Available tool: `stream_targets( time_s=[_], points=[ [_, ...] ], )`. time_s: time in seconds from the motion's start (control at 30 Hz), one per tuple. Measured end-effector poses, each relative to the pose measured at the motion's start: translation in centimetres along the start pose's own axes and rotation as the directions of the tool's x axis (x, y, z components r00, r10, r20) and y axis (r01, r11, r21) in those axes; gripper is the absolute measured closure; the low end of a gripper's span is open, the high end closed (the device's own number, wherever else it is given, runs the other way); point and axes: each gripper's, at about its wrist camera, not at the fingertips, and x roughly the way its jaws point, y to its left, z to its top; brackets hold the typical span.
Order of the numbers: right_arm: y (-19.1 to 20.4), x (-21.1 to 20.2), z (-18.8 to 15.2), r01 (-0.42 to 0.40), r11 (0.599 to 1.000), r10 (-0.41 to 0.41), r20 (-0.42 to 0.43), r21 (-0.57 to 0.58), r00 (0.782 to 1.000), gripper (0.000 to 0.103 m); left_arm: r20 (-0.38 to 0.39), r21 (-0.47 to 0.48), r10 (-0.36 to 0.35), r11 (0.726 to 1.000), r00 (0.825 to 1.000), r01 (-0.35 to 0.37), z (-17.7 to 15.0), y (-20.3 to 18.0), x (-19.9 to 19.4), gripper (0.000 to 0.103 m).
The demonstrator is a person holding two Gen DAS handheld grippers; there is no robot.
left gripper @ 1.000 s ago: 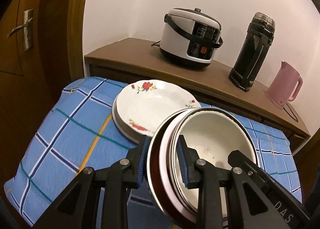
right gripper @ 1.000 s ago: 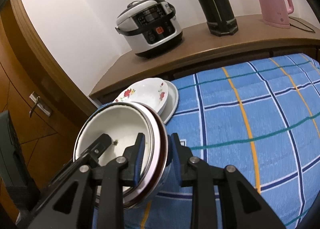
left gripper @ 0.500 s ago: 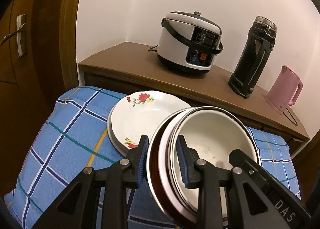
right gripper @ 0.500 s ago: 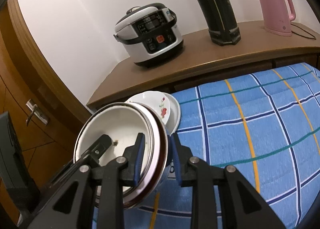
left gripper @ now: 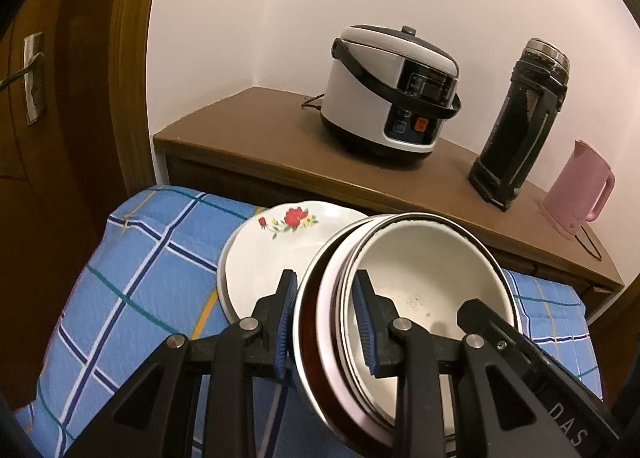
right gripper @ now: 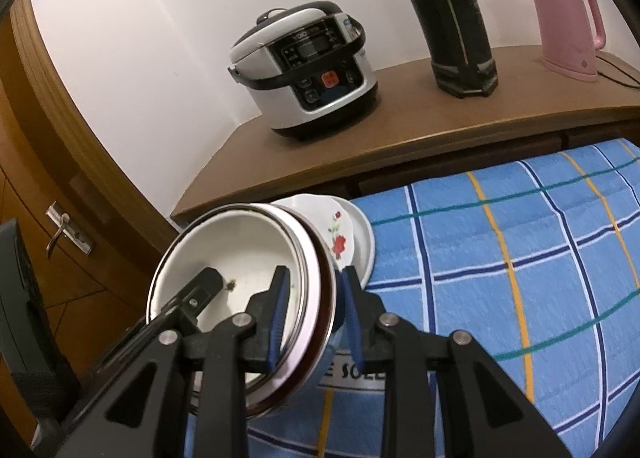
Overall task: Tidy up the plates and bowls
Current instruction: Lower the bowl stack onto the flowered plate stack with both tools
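Observation:
A stack of nested white bowls (left gripper: 424,278), the outer one dark-rimmed, hangs tilted above the blue checked tablecloth (left gripper: 140,258). My left gripper (left gripper: 324,282) is shut on the stack's left rim. My right gripper (right gripper: 314,276) is shut on its opposite rim, over the bowls (right gripper: 240,254). Each view shows one of the other gripper's fingers (left gripper: 480,314) reaching into the top bowl. Just behind the stack, two white plates with red flowers (left gripper: 276,242) lie stacked on the cloth, partly hidden by the bowls (right gripper: 340,234).
A wooden sideboard (left gripper: 248,130) behind the table carries a rice cooker (left gripper: 392,98), a tall black flask (left gripper: 520,126) and a pink kettle (left gripper: 576,190). A wooden door with a metal handle (left gripper: 32,74) stands at the left. Cloth stretches away to the right (right gripper: 500,278).
Both grippers have carried the bowl stack forward toward the sideboard. The flowered plates now sit closer and are covered more by the bowls.

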Motion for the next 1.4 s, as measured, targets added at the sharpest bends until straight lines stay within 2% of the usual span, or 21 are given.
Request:
stream_targets(
  time_s=[0.63,1.4],
  points=[
    [-0.1,4.2,2.3,0.023,0.999,-0.023,-0.013,0.027,1.000,0.077,-0.027,0.039,0.007,0.999,1.000,-0.006,2.2,0.2,4.3,0.072],
    [-0.9,7.1,2.9,0.063,0.998,-0.061,-0.057,0.020,0.996,0.077,-0.068,0.032,0.003,0.999,0.998,0.000,2.3,0.7,7.2,0.072]
  ],
)
